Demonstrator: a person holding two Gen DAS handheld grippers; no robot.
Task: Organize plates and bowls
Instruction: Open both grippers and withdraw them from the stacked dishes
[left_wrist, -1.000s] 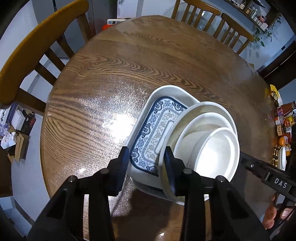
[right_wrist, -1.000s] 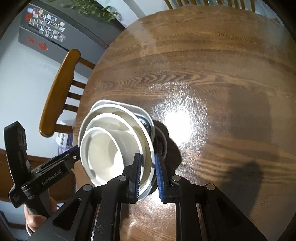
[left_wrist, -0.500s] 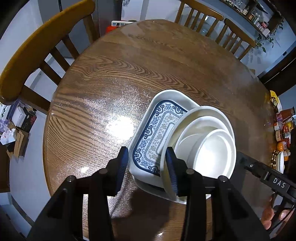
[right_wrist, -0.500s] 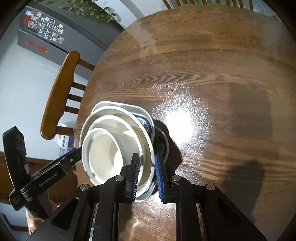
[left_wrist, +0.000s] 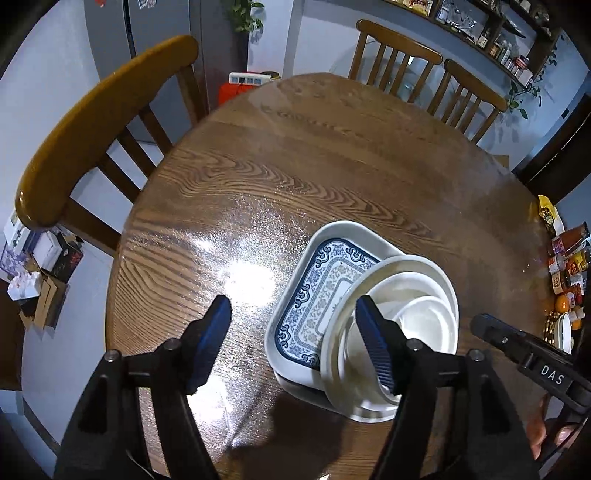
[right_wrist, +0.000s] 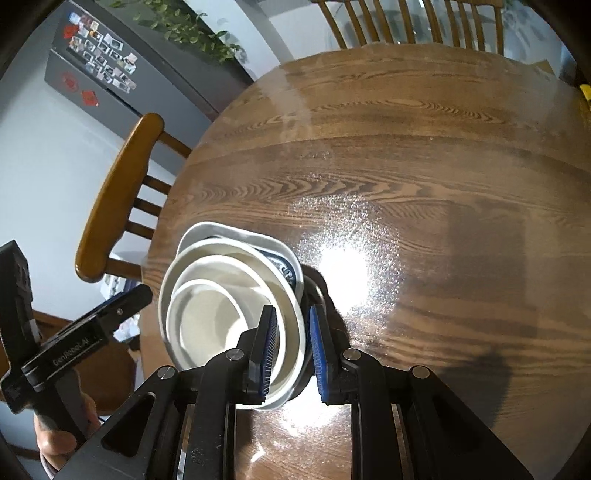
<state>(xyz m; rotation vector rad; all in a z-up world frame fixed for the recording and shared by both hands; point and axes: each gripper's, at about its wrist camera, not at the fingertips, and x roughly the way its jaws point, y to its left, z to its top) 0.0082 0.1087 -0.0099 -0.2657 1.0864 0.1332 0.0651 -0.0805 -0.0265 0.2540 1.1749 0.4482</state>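
Observation:
A stack of dishes sits on the round wooden table (left_wrist: 295, 166): a white rectangular plate with a blue pattern (left_wrist: 317, 295), with nested white bowls (left_wrist: 406, 317) on its near right part. My left gripper (left_wrist: 295, 343) is open wide and raised, its right finger in front of the bowls' left rim. In the right wrist view my right gripper (right_wrist: 291, 350) has its jaws on either side of the outer bowl's rim (right_wrist: 291, 317), with a visible gap. The patterned plate (right_wrist: 286, 269) shows behind the bowls (right_wrist: 221, 306).
Wooden chairs stand around the table: one at the left (left_wrist: 103, 122), two at the far side (left_wrist: 424, 74). A fridge (right_wrist: 110, 66) stands behind. Jars and packets (left_wrist: 569, 266) lie at the right table edge. Each view shows the other hand-held gripper.
My left gripper has opened wide and lifted back from the plate and bowls. My right gripper's jaws have parted slightly around the bowl rim and it has risen a little.

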